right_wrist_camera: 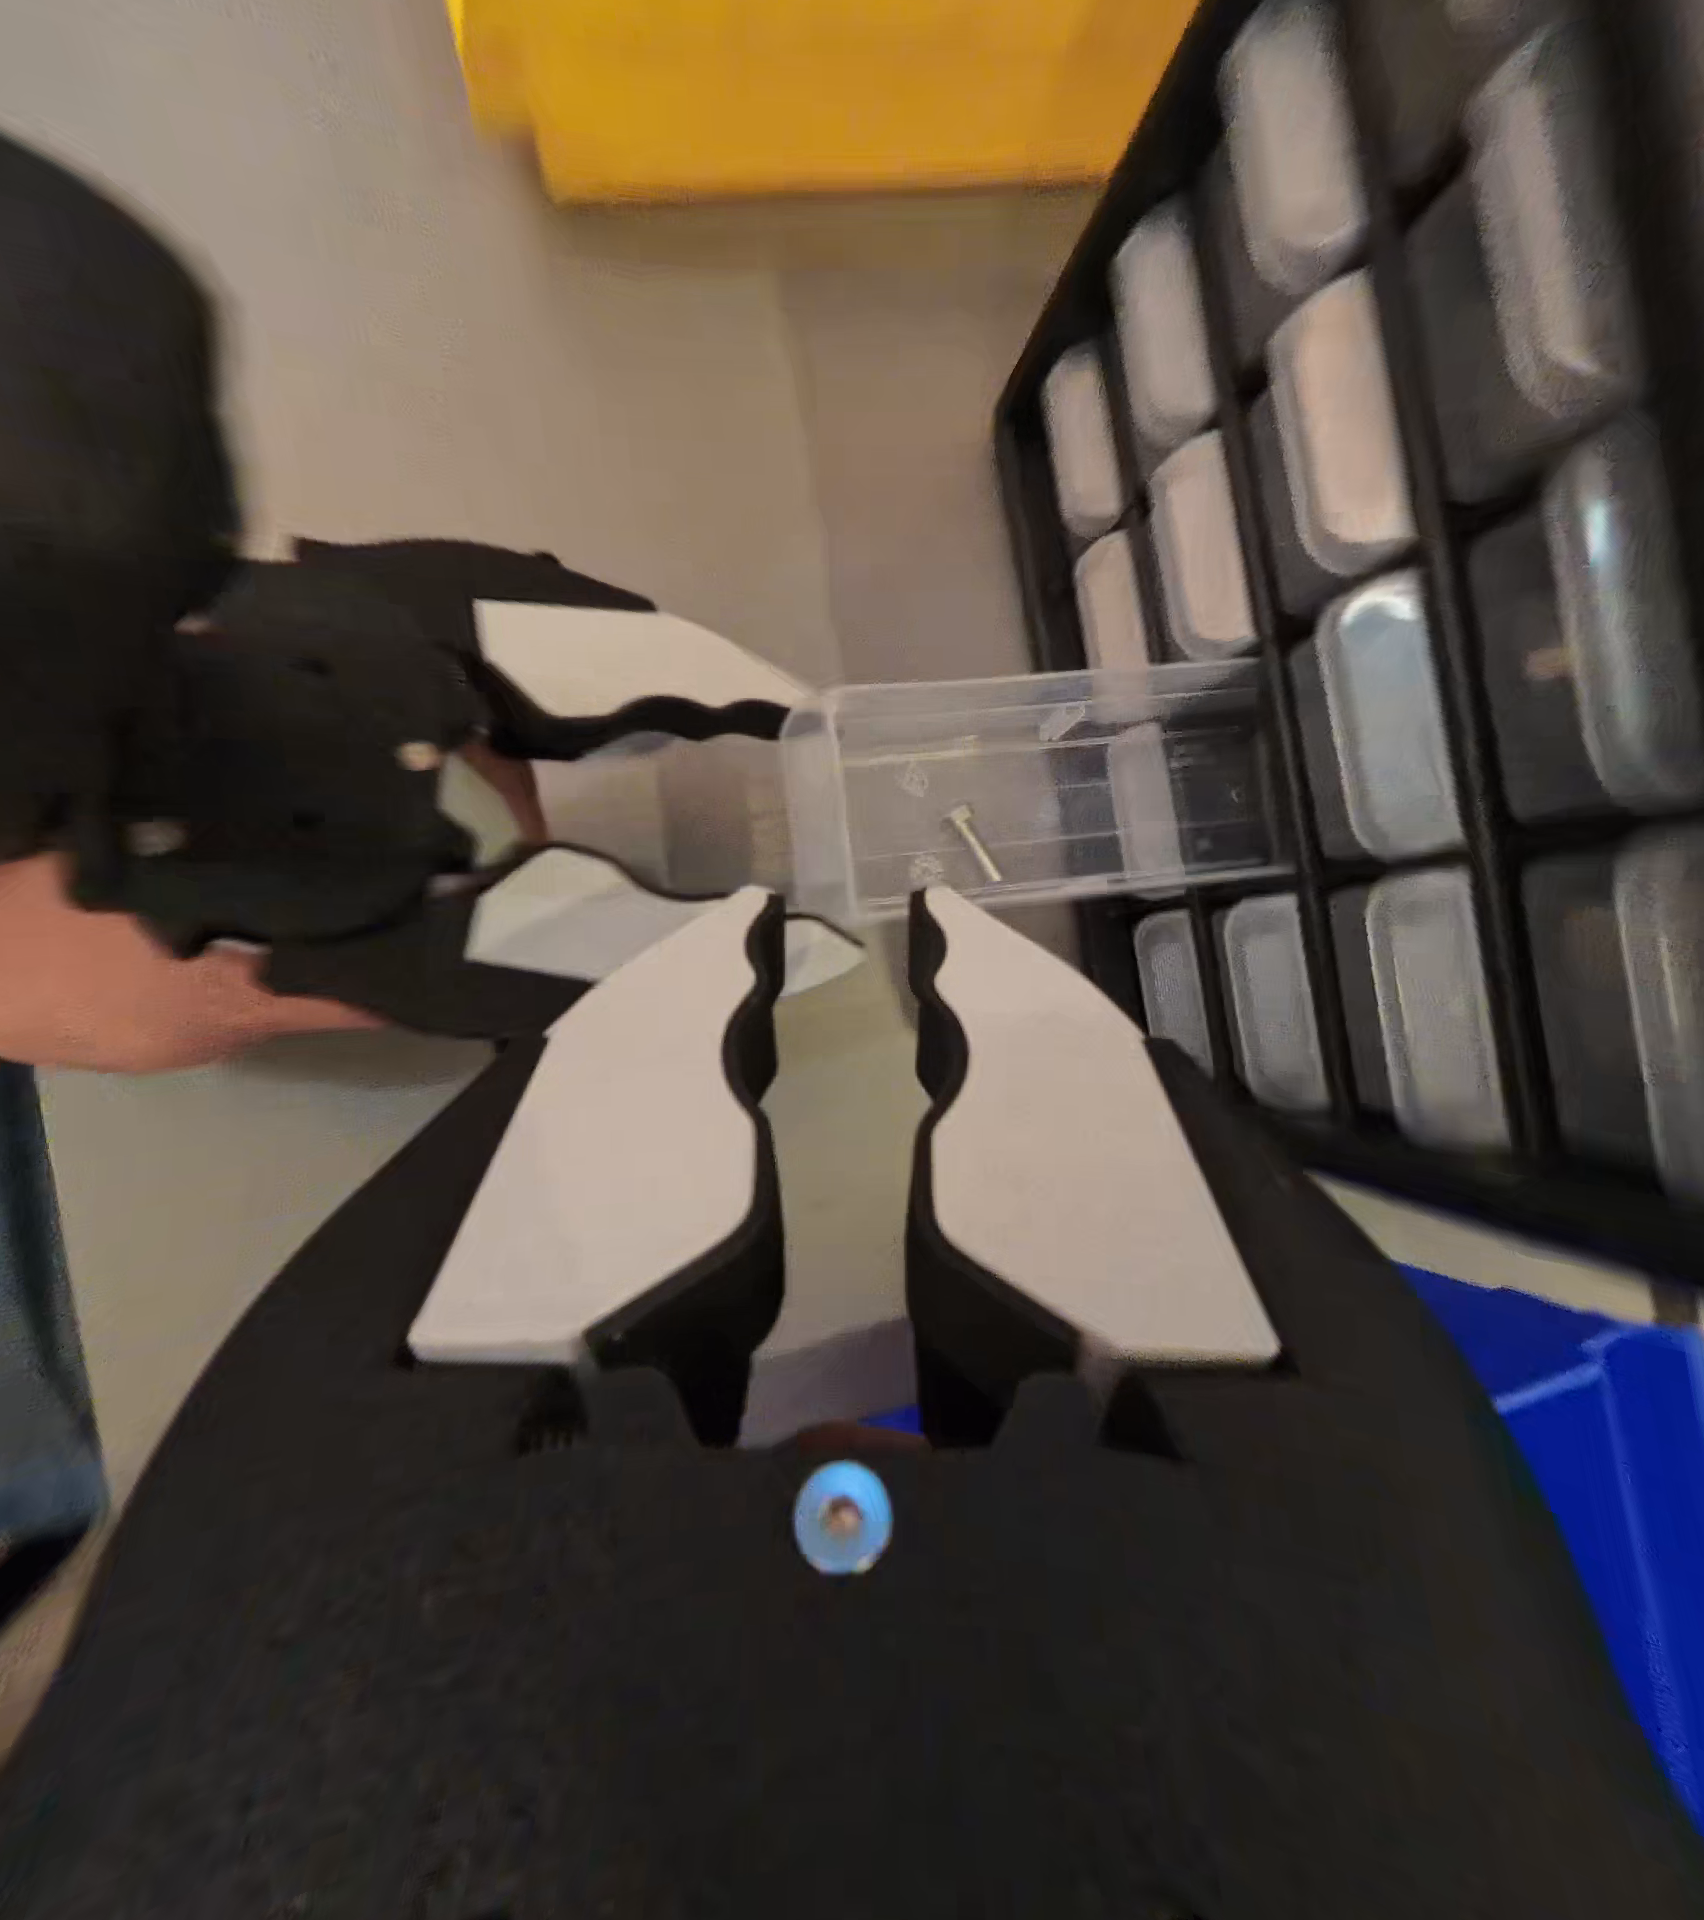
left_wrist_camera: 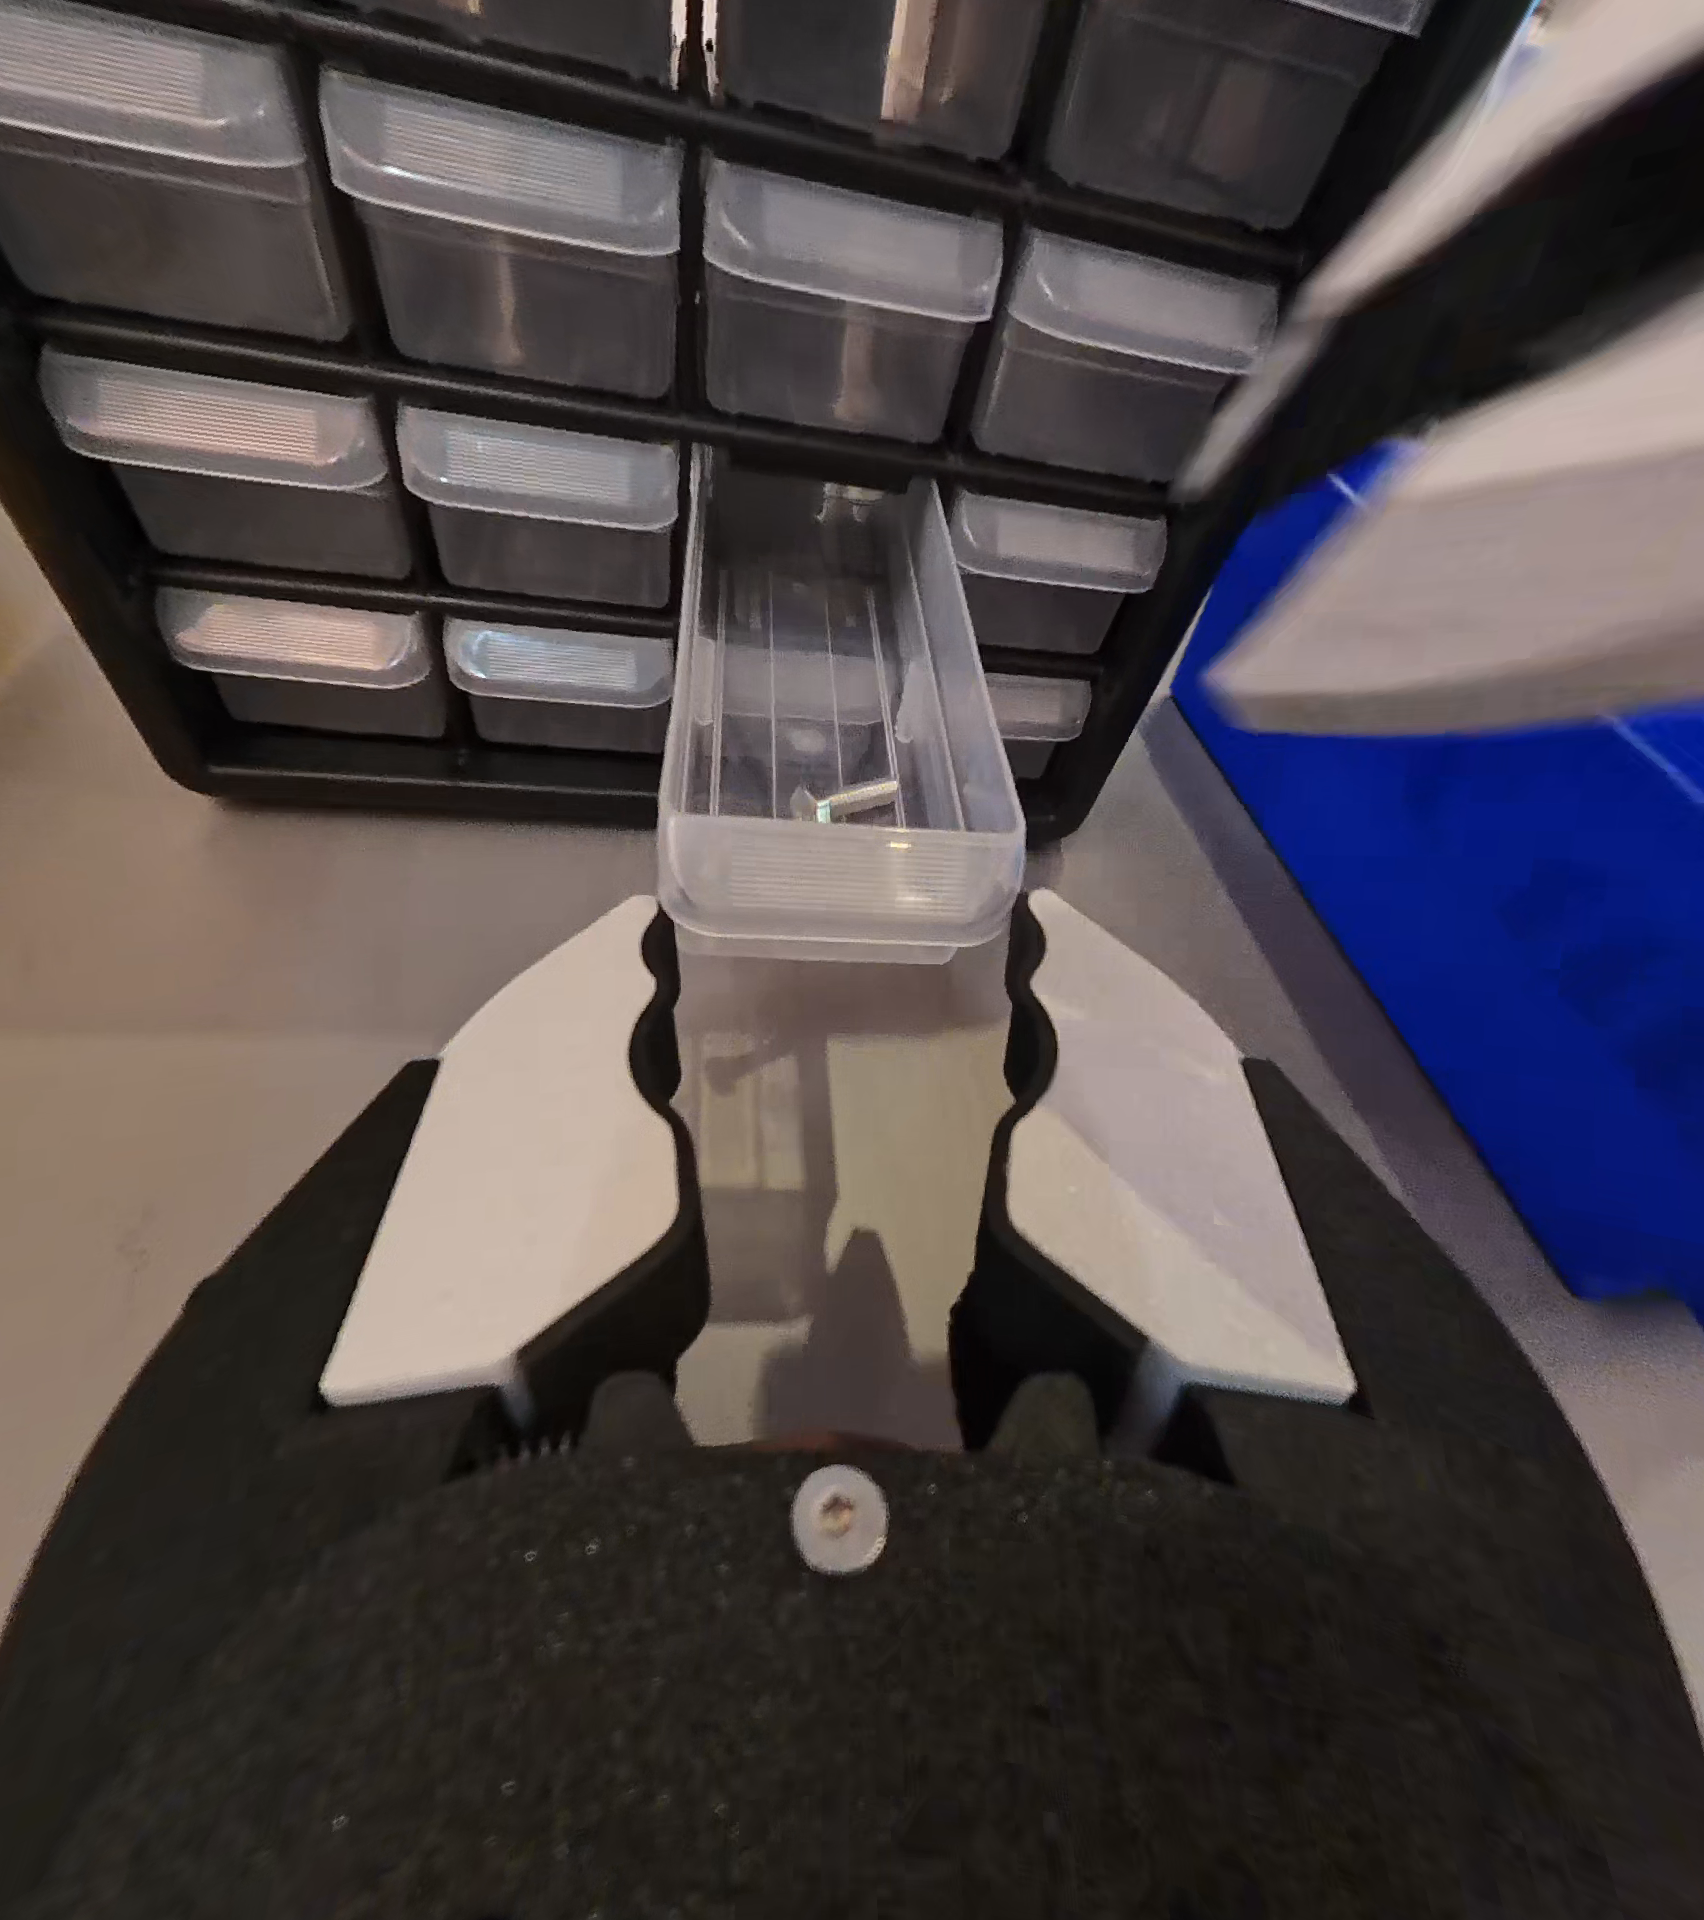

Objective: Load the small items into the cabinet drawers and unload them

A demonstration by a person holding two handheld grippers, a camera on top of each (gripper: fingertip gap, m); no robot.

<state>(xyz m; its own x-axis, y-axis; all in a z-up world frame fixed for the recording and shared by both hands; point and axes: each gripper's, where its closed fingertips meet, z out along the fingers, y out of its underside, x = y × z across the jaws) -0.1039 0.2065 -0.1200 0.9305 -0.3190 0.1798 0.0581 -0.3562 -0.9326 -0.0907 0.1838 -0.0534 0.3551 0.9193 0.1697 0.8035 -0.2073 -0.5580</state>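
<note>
While one clear drawer sticks out of the black cabinet, a small screw lies inside near its front.

Left gripper sits right at the drawer's front lip, jaws wide open on either side, gripping nothing. Right gripper hangs over the drawer's side edge, jaws slightly apart and empty, blue bin on the tabletop nearby.

Workshop: parts cabinet, blue bin, bench.
</note>
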